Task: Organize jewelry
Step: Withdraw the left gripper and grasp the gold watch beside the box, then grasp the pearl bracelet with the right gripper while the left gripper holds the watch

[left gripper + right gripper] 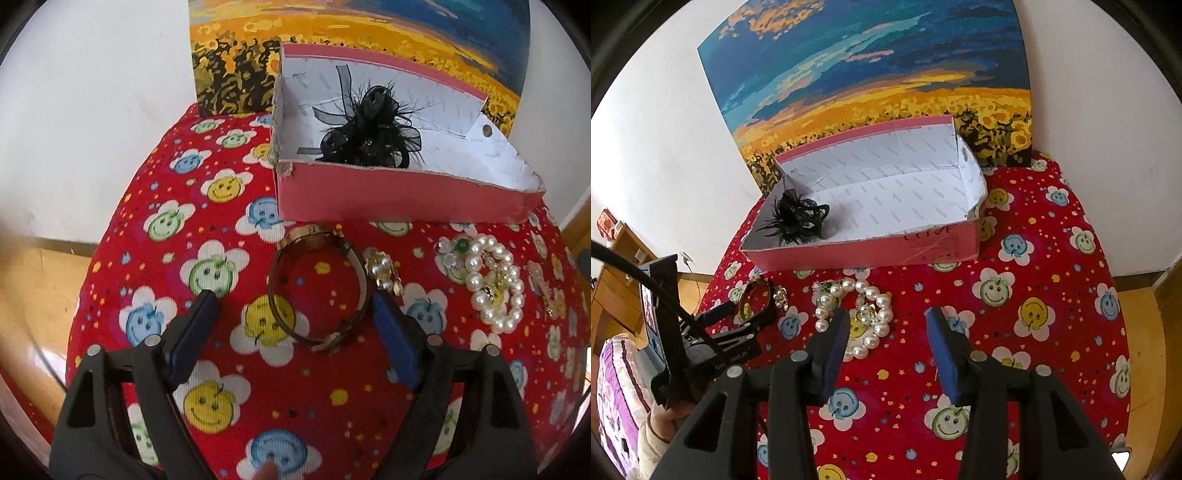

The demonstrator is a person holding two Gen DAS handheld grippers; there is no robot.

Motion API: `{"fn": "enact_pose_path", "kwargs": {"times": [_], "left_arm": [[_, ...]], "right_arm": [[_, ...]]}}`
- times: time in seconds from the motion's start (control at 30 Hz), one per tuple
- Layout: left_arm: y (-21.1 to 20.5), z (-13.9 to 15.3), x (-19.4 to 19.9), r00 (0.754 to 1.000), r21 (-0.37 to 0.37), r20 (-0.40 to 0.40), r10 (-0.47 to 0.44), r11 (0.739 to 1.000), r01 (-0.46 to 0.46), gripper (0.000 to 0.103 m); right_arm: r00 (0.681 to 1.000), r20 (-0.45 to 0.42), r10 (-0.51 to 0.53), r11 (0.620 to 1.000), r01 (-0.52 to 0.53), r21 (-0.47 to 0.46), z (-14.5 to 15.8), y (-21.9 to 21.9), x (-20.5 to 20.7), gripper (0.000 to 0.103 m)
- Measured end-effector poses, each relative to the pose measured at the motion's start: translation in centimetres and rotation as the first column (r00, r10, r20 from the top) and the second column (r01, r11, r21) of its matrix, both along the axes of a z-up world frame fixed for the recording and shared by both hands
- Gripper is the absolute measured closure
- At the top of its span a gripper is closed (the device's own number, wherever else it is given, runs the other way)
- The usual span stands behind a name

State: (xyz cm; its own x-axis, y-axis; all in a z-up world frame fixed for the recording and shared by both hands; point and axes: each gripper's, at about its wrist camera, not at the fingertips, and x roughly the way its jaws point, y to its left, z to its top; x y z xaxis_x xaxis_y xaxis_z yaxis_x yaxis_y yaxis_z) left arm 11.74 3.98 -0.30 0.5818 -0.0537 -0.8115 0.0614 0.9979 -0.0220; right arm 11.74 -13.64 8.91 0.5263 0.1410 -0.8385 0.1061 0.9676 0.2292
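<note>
A pink cardboard box (388, 197) with a white inside stands at the back of the red smiley cloth; it also shows in the right wrist view (871, 251). A black feather hair piece (365, 129) lies in its left end. A gold watch with a dark strap (317, 284) lies on the cloth in front of the box. My left gripper (295, 310) is open, with its fingers on either side of the watch. A pearl earring (382, 271) and a pearl bracelet (493, 280) lie to its right. My right gripper (886, 328) is open and empty, just right of the pearl bracelet (871, 314).
A sunflower-field painting (879, 81) leans on the white wall behind the box. A small clip (539, 284) lies at the cloth's right edge. The round table drops off to a wooden floor (33, 291) on the left. Wooden furniture (613, 266) stands far left.
</note>
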Motion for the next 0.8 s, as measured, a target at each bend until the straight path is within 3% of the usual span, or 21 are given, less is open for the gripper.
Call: {"fn": "enact_pose_path", "kwargs": {"times": [0.27,0.37,0.43,0.5,0.63,0.8], "left_arm": [[-0.1,0.0,1.4,0.999,0.006,0.013,-0.038,0.999,0.038,0.022],[-0.1,0.2,1.4,0.998,-0.003,0.026,-0.05,0.999,0.05,0.038],[-0.2,0.4,1.3,0.998,0.005,0.04,-0.054,0.999,0.054,0.06],[-0.2,0.5,1.2,0.997,-0.018,0.041,-0.062,0.998,0.062,0.068],[0.0,0.8,0.7,0.998,-0.041,0.045,-0.049,0.998,0.051,0.081],[0.5,1.3,-0.4,0.998,-0.081,0.051,-0.046,0.995,0.05,0.085]], "right_arm": [[1.0,-0.019,0.002,1.0,-0.001,0.015,-1.1,-0.3,0.4,0.056],[1.0,-0.025,0.003,1.0,-0.003,0.019,-1.5,-0.2,0.4,0.056],[1.0,-0.028,0.003,1.0,-0.002,0.022,-1.6,-0.2,0.4,0.056],[1.0,-0.031,0.002,1.0,-0.002,0.024,-1.7,-0.1,0.4,0.056],[0.999,-0.034,0.006,1.0,-0.005,0.023,-1.8,0.1,0.3,0.056],[0.999,-0.038,0.016,1.0,-0.015,0.025,-1.8,0.4,0.1,0.056]]}}
